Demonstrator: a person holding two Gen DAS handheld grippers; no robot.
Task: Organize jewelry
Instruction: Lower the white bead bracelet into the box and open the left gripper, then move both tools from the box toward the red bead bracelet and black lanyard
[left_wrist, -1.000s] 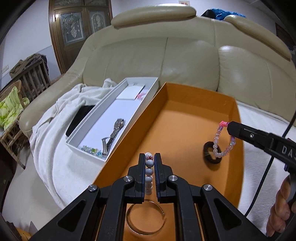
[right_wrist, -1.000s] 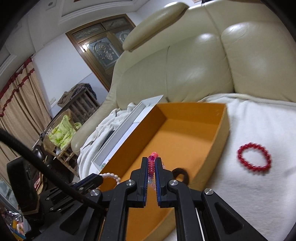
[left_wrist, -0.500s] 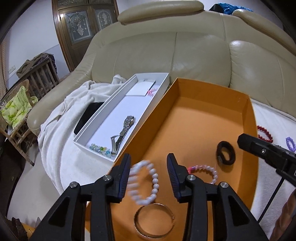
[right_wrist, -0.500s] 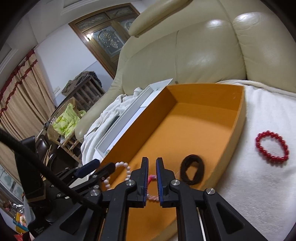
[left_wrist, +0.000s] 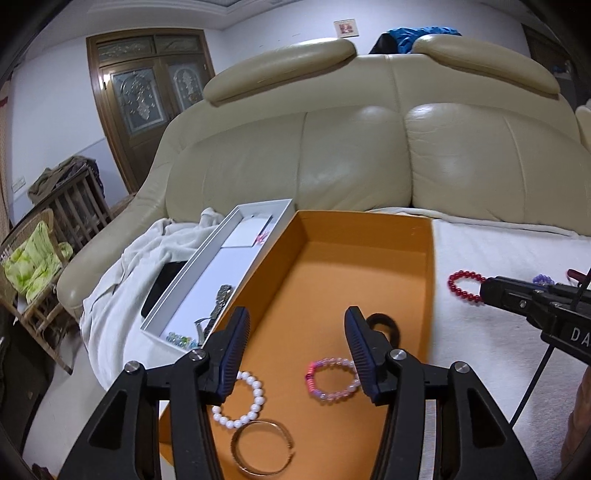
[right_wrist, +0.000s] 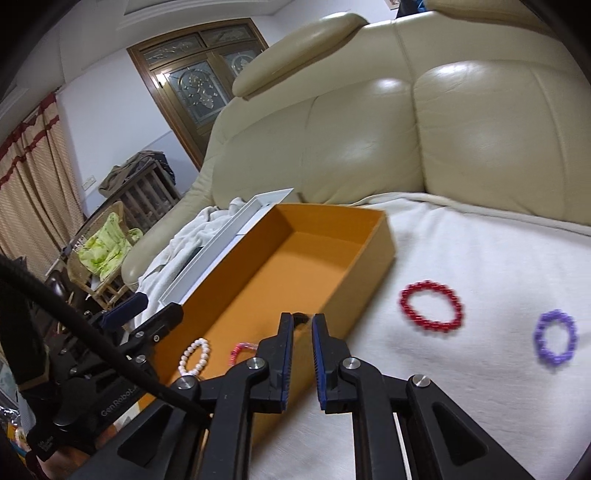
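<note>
An orange box (left_wrist: 430, 266) lies on the white blanket on the sofa. In it lie a white pearl bracelet (left_wrist: 242, 400), a pink bead bracelet (left_wrist: 332, 380), a gold bangle (left_wrist: 262, 452) and a black hair tie (left_wrist: 386, 325). My left gripper (left_wrist: 297, 321) is wide open and empty above the box's near end. My right gripper (right_wrist: 302, 319) is slightly open and empty over the box's right wall. A red bead bracelet (right_wrist: 430, 310) and a purple one (right_wrist: 556, 341) lie on the blanket to the right of the box.
A white tray (left_wrist: 199, 258) with a watch (left_wrist: 221, 299) and small glass beads (left_wrist: 177, 338) sits left of the orange box. A dark phone (left_wrist: 162, 288) lies on the blanket beside it. The beige sofa back (left_wrist: 351, 147) rises behind.
My left gripper opened and dropped the pearl bracelet into the box. My right gripper released the pink bracelet into the box and moved right toward the blanket.
</note>
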